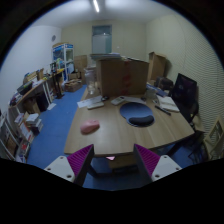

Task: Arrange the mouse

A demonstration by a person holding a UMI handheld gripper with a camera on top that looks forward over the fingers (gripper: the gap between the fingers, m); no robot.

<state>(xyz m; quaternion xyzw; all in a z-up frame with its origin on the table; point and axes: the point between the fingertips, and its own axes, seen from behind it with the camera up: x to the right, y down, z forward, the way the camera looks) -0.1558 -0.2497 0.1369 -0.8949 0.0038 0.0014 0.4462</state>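
The gripper [113, 160] hangs high above the near edge of the counter [160, 130], fingers spread wide apart with nothing between the pads [80, 160].

The mouse [90, 127], a small pinkish shape, lies on the counter to the left of the round dark mat [137, 113], well apart from it and nearer the counter's left edge. It sits ahead of the fingers and somewhat left of the left finger, so the gripper is not lined up with it. Beyond the mat stand a cardboard box [122, 75] and some papers [95, 101]; to the mat's right is a monitor [185, 95].

Likely trouble from here:
- The descent is long, and a straight drop would land right of the mouse, so one finger might knock it sideways rather than straddle it.
- The mouse is low and rounded, so the pads could slip off its shell if they close too high.
- It lies close to the left edge, so a nudge that way could push it off the counter.
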